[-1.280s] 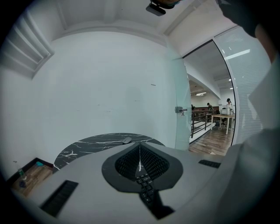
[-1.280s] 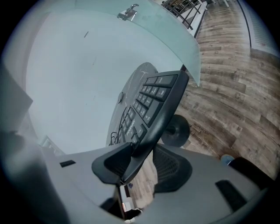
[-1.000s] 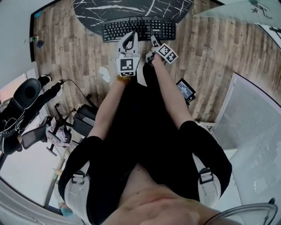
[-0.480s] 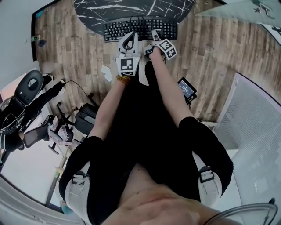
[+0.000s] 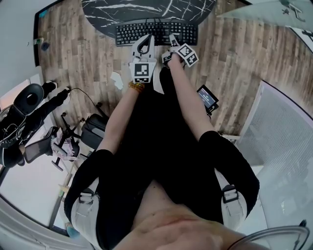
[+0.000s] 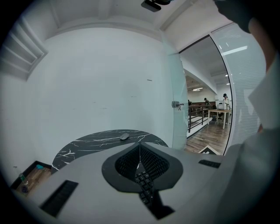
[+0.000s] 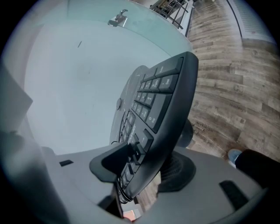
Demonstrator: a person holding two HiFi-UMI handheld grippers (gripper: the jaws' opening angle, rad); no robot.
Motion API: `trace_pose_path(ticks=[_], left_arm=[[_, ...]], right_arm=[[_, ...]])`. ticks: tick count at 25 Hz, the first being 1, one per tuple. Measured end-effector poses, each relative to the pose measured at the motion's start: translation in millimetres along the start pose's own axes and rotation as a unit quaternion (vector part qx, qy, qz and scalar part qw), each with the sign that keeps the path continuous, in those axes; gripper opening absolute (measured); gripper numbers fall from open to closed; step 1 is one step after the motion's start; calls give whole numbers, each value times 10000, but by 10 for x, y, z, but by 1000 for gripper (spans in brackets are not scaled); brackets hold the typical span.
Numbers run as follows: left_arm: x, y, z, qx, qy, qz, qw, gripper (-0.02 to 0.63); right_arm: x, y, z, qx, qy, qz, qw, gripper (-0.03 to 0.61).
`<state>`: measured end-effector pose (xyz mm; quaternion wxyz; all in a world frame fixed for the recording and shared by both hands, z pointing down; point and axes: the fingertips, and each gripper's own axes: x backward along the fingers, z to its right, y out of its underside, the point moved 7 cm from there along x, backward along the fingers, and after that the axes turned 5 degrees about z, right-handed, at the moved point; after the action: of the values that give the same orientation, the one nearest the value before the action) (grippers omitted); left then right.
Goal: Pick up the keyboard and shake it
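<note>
Over the near edge of the dark table (image 5: 146,10), the keyboard (image 5: 156,33) is held up by its front side with two grips, probably so it will not twist when shaken. Only the gripper views show the hold: the right tongs (image 7: 148,159), wide and just now closed further, press on keys and underside, while the left tongs (image 6: 140,153) stand almost together, pinching a thin strip of keys.
</note>
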<state>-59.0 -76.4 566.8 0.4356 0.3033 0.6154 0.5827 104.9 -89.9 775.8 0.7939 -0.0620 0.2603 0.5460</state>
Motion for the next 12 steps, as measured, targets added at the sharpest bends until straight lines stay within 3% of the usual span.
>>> trace_pose_path(ticks=[4,12], left_arm=[[-11,8,39,-9,10,5,10000,14],[-2,3,98,-18,-42,13,10000,15]], right_arm=[[57,-68,0,243,25,-83,9997,212],[229,-100,-70,140,-105,36,9998,162]])
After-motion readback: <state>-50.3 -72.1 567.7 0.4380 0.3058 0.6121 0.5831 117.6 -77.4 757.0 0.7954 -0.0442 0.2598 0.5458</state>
